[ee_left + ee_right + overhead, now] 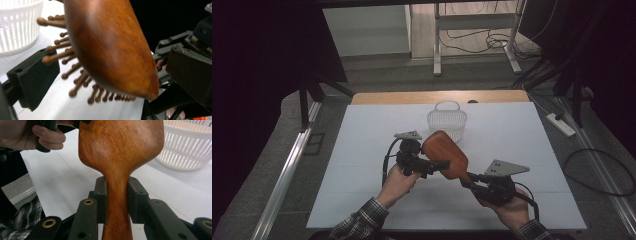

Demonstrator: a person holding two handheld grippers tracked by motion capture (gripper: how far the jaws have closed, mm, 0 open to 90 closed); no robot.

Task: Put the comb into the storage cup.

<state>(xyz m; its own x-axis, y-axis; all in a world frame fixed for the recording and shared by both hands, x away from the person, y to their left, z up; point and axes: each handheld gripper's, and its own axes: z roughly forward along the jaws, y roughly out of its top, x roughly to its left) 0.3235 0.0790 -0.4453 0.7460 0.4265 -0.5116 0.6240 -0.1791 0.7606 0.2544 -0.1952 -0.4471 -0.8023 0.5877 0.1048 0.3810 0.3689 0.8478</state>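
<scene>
Overhead, a wooden hairbrush [446, 154] was held above the white table [362, 150], just near of the white basket [447, 120]. The right gripper [468, 180] had its jaws clamped on the brush's handle. The left gripper [439, 165] stood with jaws apart around the brush head, one finger [32, 77] beside the bristles.

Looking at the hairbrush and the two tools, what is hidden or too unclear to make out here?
- Left tool grip: in the left gripper view, one jaw sits beside the bristles, the other hides behind the wooden hairbrush; whether it clamps is unclear.
- Brush handle end: in the right gripper view, cut off by the bottom edge below the right tool, shut on the neck.
- White basket: contents too small in the high view; cropped in both gripper views.
</scene>
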